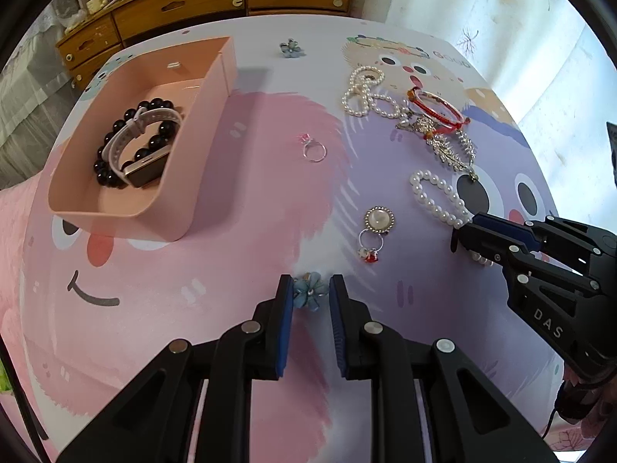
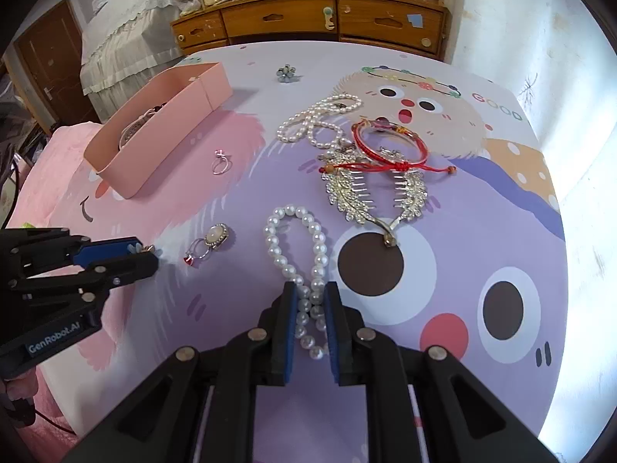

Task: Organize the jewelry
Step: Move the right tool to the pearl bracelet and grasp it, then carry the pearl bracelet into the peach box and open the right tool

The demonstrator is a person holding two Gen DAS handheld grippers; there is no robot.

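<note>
"GenRobot.AI" marks the left tool point(image 2: 148, 251), clamped on a blue flower clip point(image 1: 311, 289); the right tool point(image 2: 311, 301), lettered "DAS", pinches the pearl bracelet point(image 2: 297, 254).

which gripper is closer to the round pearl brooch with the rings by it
Left. The left gripper sits just below the round pearl brooch, shut on a blue flower clip. The right gripper is farther off, clamping the pearl bracelet.

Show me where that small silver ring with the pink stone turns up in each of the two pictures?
Left wrist view: the silver ring lies near the middle, right of the pink tray.
Right wrist view: the ring lies left of centre, again just right of the tray.
Shared landmark: the pink tray; the ring lies on the cloth between it and the long pearl necklace.
</note>
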